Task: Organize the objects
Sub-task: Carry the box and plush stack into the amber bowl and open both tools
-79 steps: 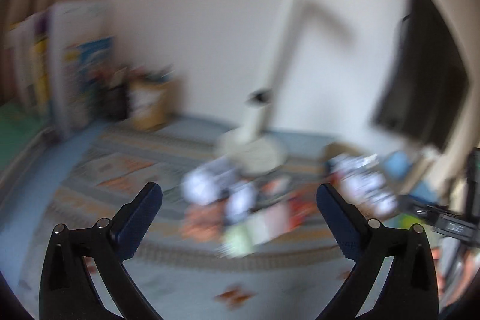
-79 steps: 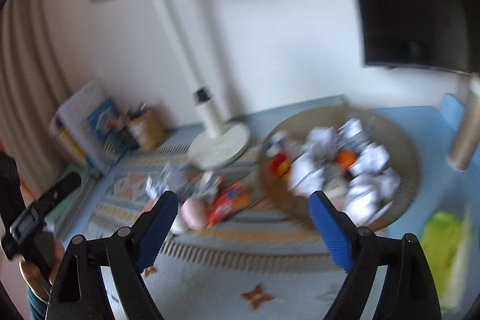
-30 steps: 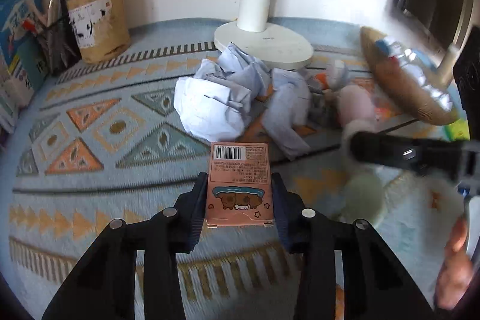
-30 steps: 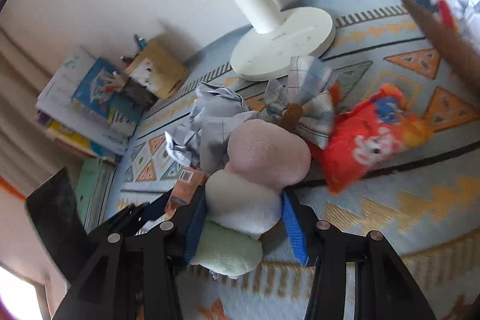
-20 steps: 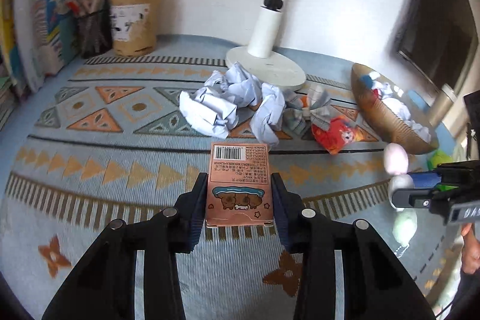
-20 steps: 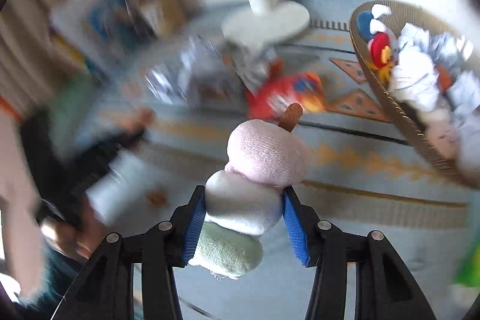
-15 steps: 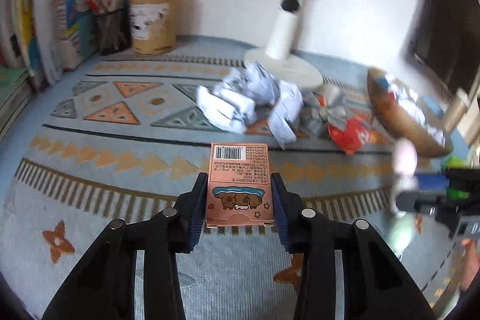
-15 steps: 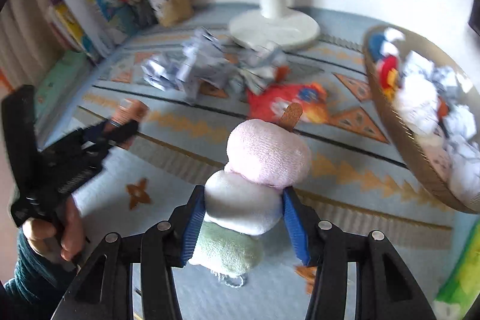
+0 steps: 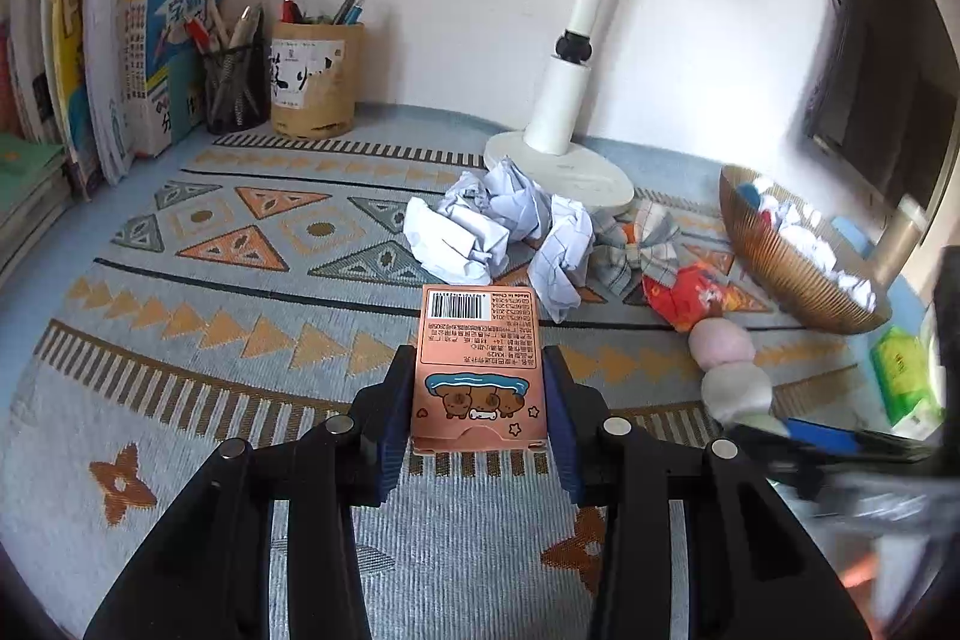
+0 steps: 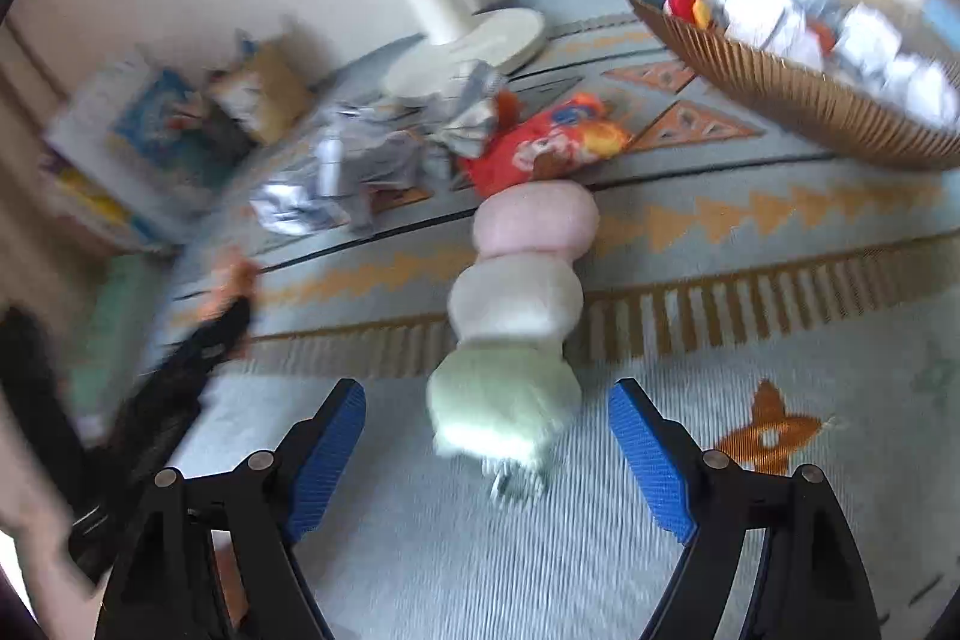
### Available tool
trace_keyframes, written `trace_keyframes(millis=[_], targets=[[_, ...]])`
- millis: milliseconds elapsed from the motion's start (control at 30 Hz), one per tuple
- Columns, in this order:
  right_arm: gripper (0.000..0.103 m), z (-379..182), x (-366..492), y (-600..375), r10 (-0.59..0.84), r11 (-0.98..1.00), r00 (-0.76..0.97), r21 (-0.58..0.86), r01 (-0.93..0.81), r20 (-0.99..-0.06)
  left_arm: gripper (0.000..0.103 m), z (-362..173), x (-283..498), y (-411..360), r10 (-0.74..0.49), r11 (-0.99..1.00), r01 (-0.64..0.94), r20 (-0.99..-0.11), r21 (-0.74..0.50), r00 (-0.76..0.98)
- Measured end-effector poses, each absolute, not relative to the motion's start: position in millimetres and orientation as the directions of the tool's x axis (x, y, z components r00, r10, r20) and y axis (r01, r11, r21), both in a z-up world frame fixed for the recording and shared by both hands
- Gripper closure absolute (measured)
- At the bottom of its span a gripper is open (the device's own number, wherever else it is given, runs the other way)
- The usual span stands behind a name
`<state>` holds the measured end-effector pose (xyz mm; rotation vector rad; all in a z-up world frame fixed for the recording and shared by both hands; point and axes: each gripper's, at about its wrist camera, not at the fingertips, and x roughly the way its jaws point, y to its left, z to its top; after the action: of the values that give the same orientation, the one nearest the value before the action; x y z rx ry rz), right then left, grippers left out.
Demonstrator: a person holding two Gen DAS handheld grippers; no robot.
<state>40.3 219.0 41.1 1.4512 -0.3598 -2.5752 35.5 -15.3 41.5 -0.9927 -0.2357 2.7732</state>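
Note:
My left gripper is shut on a small pink card box with a barcode and cartoon animals, held above the patterned rug. My right gripper has its jaws opening; its blue pads stand clear of the plush skewer of pink, white and green balls, which lies on the rug between and ahead of them. The same plush skewer shows at the right of the left wrist view, with the right gripper's blurred fingers below it.
Crumpled paper balls, a plaid bow and a red snack bag lie by the white lamp base. A woven basket of paper and toys stands at right. Books and pen holders line the back left.
The right jaws have spread apart and the plush skewer has left them and dropped onto the rug. The left gripper keeps its hold on the box and has barely moved.

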Motion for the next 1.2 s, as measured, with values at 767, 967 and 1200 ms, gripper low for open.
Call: trace_keyframes(millis=[767, 967, 1200], targets=[[0.056, 151, 90, 373, -0.103, -0.934, -0.842, 0.343, -0.102, -0.530, 0.066, 109, 7, 86, 0.496, -0.866, -0.343, -0.544, -0.362, -0.676], [0.055, 185, 54, 441, 0.012, -0.905, -0.894, 0.374, -0.200, -0.449, 0.066, 127, -37, 204, 0.542, -0.833, -0.490, -0.553, -0.256, -0.633], [0.036, 174, -23, 463, -0.035, -0.913, -0.829, 0.356, -0.201, -0.558, 0.011, 110, -76, 251, 0.539, -0.838, -0.469, -0.560, -0.280, -0.629]])
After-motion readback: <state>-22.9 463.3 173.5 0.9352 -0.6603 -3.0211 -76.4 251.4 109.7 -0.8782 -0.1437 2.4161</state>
